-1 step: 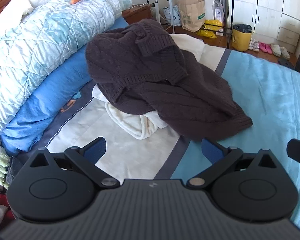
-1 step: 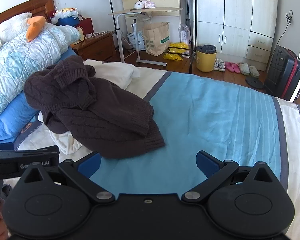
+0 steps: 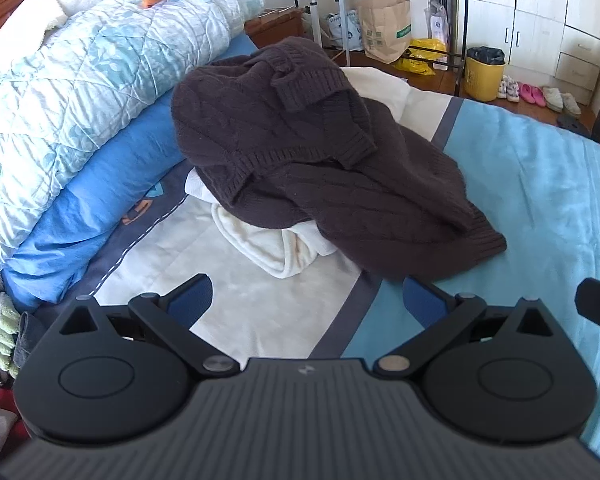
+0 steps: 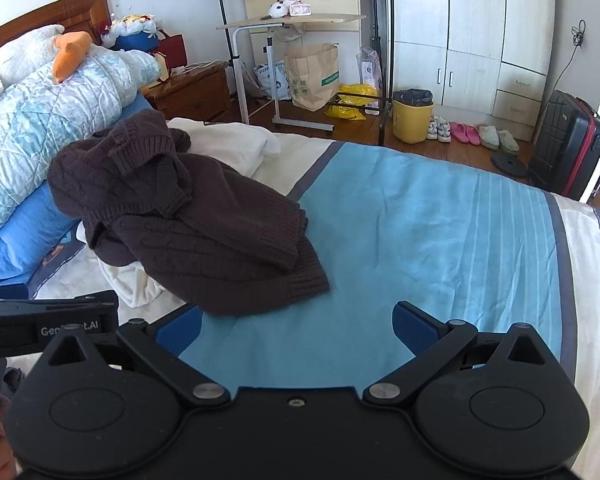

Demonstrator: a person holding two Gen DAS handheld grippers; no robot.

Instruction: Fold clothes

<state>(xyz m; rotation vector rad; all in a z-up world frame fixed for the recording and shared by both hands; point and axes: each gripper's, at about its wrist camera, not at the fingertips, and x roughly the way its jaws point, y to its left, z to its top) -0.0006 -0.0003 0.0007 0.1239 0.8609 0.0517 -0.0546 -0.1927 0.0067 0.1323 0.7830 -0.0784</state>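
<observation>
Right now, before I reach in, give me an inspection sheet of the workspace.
Surface: bed sheet, blue and cream panels, bare on the right.
Job's things: brown knit sweater crumpled in a heap, unfolded, lying on a white garment.
Clutter: rolled quilt along the left edge; orange plush on it.
Grippers: left gripper and right gripper both open, empty, short of the sweater.
Cables: one hanging on the wall.
Surroundings: yellow bin, paper bag, suitcase, slippers on the floor.
</observation>
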